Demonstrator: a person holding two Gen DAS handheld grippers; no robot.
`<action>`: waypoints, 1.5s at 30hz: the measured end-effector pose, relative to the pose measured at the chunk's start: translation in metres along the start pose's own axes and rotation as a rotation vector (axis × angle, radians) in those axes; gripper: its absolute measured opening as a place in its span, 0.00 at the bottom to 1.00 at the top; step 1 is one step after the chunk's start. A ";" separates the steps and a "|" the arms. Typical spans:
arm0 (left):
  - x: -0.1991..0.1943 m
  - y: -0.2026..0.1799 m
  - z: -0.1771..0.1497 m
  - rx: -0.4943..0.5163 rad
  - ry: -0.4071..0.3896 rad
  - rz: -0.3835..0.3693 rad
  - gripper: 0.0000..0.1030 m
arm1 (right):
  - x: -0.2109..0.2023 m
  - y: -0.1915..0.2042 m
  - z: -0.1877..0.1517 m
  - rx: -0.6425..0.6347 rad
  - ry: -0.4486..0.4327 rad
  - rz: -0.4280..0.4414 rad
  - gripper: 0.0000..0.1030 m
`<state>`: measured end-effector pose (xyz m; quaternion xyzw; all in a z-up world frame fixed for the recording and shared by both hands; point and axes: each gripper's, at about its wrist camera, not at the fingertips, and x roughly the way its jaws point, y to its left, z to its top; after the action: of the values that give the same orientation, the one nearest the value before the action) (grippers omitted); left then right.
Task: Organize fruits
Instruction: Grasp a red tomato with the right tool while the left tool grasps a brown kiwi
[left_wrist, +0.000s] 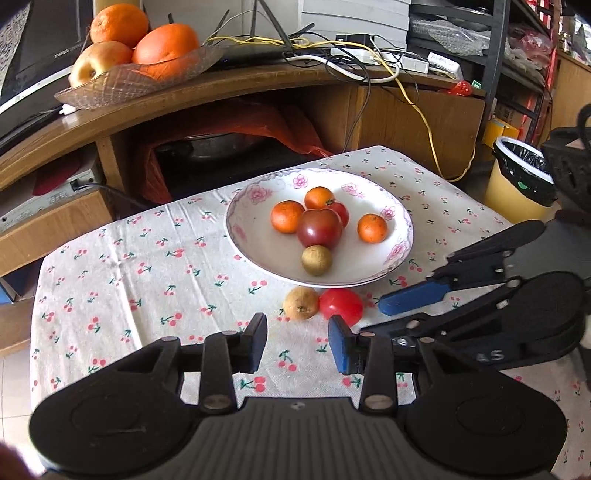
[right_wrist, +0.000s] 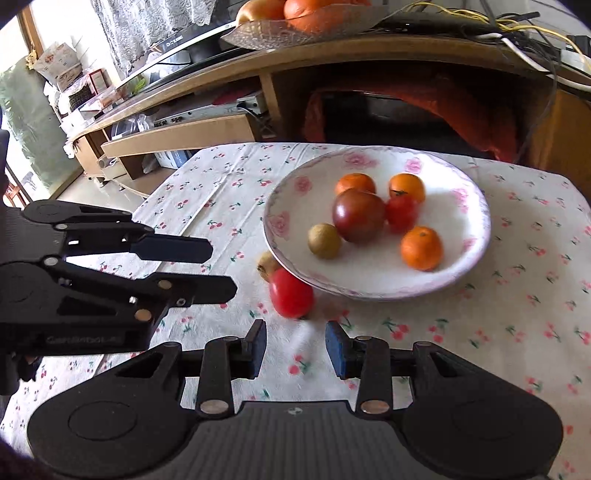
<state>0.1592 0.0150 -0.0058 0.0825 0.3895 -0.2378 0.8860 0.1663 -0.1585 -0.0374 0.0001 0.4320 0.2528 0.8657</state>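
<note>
A red tomato (right_wrist: 291, 297) and a small brown fruit (left_wrist: 301, 303) lie on the desk (left_wrist: 110, 280), touching the near rim of the plate (left_wrist: 258, 251), which holds six other fruits. The left gripper (left_wrist: 297, 343) and the right gripper (right_wrist: 295, 345) are both seen parted and empty, just short of the tomato. The tomato is judged soft, smooth, light and prone to rolling; a gentle hold across its widest part is advised.

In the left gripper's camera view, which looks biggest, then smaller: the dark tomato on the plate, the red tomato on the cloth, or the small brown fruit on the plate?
1. Dark tomato
2. Red tomato, close behind, though nearer the camera, so unsure
3. Brown fruit, clearly smallest
</note>
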 end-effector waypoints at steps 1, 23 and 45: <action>0.000 0.002 -0.001 -0.006 0.002 -0.001 0.44 | 0.003 0.002 0.001 -0.004 -0.004 -0.003 0.31; 0.046 -0.013 0.002 -0.020 -0.006 0.077 0.49 | -0.021 -0.008 -0.018 0.008 0.008 -0.105 0.23; 0.032 -0.028 -0.009 -0.027 0.005 0.037 0.33 | -0.029 -0.021 -0.024 0.010 0.057 -0.201 0.23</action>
<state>0.1586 -0.0185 -0.0342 0.0784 0.3931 -0.2161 0.8903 0.1426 -0.1950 -0.0354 -0.0462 0.4558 0.1622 0.8740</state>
